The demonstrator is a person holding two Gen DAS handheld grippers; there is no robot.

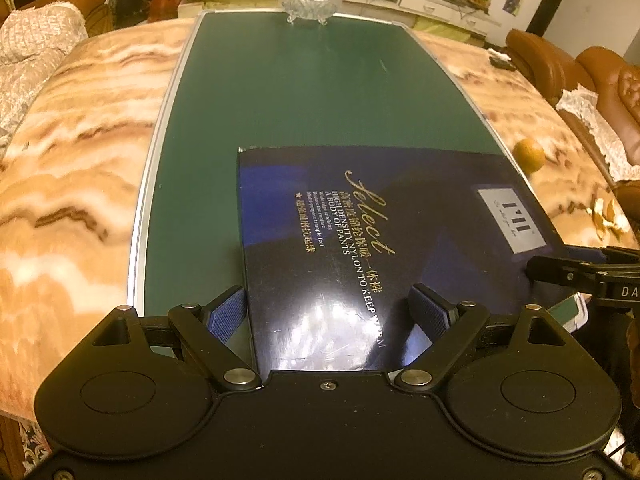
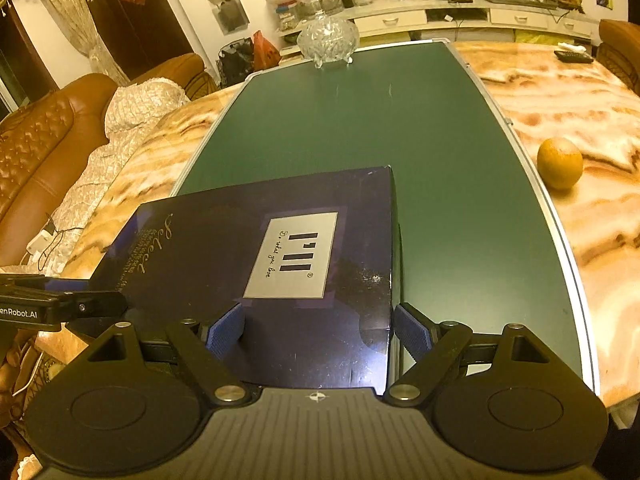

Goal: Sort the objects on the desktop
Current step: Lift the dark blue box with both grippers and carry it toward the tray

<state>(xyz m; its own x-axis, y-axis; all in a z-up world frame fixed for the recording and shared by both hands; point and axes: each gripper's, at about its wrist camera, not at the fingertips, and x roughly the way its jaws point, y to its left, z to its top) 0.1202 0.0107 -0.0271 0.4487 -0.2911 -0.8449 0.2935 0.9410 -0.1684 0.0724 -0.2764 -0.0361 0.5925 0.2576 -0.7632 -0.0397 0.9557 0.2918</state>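
Note:
A flat dark blue box (image 1: pixel 360 232) with gold "Select" lettering and a silver label lies on the near end of the green board (image 1: pixel 300 100); it also shows in the right wrist view (image 2: pixel 248 248). My left gripper (image 1: pixel 326 312) is open, its blue pads either side of the box's near left part. My right gripper (image 2: pixel 320 332) is open around the box's near right corner. An orange (image 2: pixel 559 162) sits on the marble table to the right; it also shows in the left wrist view (image 1: pixel 529 155). Each gripper shows at the edge of the other's view.
A cut-glass lidded bowl (image 2: pixel 328 38) stands at the board's far end. A dark remote (image 2: pixel 573 56) lies on the marble table (image 2: pixel 580 100) at the far right. Leather sofas flank the table, and orange peel (image 1: pixel 608 216) lies at the right.

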